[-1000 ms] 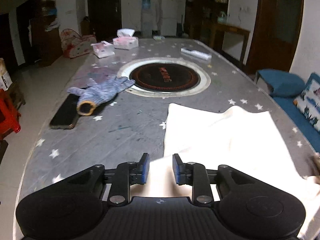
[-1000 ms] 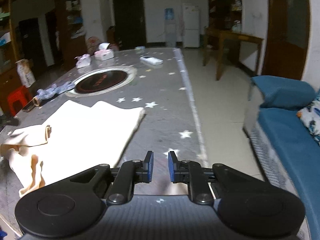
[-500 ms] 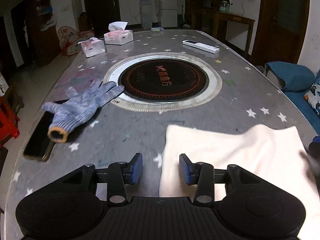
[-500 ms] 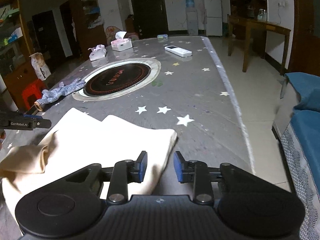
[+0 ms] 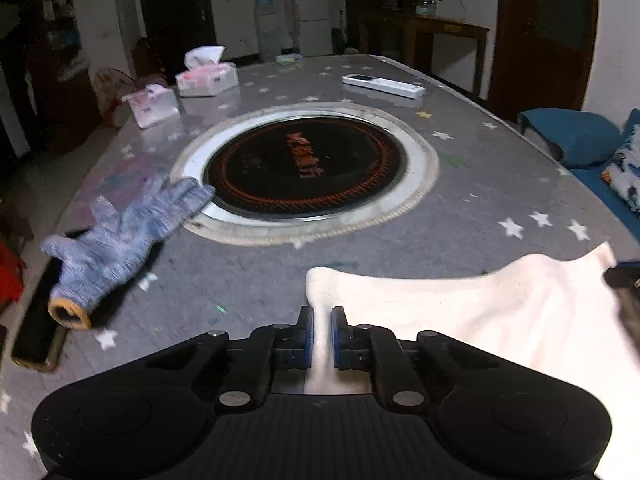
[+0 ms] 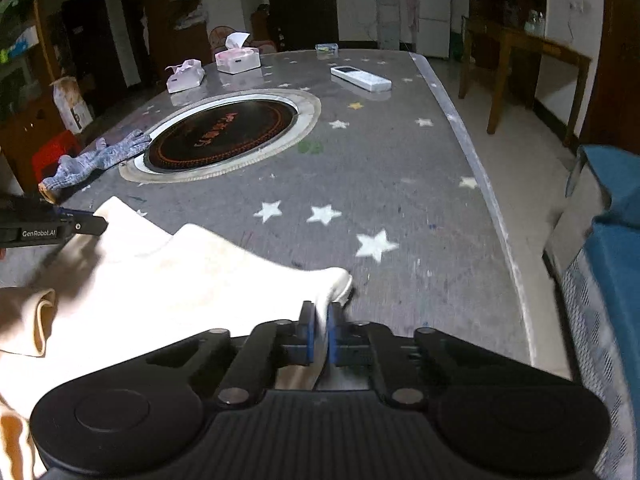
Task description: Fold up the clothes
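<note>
Half a second ago both pairs of fingers stood apart around the cloth edge; now both have closed on it.

At the far left of the table (image 5: 248, 280) a dark phone (image 5: 36, 332) lies partly under a blue knitted glove (image 5: 120, 240), and behind them are two tissue boxes (image 5: 206, 76). In the middle is the round cooktop (image 5: 304, 168) set into the table, with a white remote (image 5: 384, 85) beyond it.

The cream garment (image 5: 480, 312) lies on the near part of the table, in front of the cooktop and not touching it. The left gripper (image 5: 321, 330) pinches its far-left corner; a thin strip of fabric runs between the narrow blue pads. In the right wrist view the right gripper (image 6: 320, 332) clamps the far-right corner in the same way, and the left tool is seen at the left border, at the other corner. A rolled cuff or sleeve (image 6: 38, 320) lies loose at the near left side.

I judge that the step in hand is the grasp of the two far corners, so the fold itself is not yet made. The next move probably calls for lifting both corners together and carrying them toward the near edge, with both hands level so the crease comes straight. The loose sleeve could bunch under the fold.
</note>
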A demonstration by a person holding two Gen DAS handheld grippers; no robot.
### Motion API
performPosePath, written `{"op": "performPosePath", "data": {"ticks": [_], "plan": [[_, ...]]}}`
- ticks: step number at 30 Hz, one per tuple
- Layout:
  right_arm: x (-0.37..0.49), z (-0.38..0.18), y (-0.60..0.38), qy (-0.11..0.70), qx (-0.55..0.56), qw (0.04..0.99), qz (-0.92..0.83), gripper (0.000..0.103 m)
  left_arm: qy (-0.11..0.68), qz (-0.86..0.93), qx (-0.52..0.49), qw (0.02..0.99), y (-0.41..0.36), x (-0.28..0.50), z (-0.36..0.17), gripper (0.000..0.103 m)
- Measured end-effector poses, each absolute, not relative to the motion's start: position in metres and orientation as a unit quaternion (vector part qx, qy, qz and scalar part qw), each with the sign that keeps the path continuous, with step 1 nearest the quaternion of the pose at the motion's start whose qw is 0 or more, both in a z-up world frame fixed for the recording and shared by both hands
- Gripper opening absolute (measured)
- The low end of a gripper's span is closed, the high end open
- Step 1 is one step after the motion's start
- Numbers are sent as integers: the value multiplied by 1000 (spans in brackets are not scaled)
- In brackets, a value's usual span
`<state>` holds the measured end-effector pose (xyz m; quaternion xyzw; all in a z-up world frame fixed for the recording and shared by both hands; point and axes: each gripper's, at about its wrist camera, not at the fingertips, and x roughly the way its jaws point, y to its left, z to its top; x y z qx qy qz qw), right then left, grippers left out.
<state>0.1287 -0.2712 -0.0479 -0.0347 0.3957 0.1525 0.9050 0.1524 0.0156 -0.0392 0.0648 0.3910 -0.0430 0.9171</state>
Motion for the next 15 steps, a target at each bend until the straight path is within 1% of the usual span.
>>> {"op": "performPosePath", "data": {"ticks": [4,8,9,13,15], "plan": [[147,-40,-259,366,-68,917,146,3,387,-17,62,920,25,166,-40,9],[176,-39,-246,355,-84,920,147,4,388,6,55,920,36,184,-40,10],[182,-40,-243,356,-87,919,148,4,390,7,51,919,39,186,-40,13],[186,-37,-237,356,-97,916,156,7,382,-3,52,923,44,177,-28,15],[175,-29,-240,354,-92,915,169,7,374,-25,53,925,44,159,-19,20]]}}
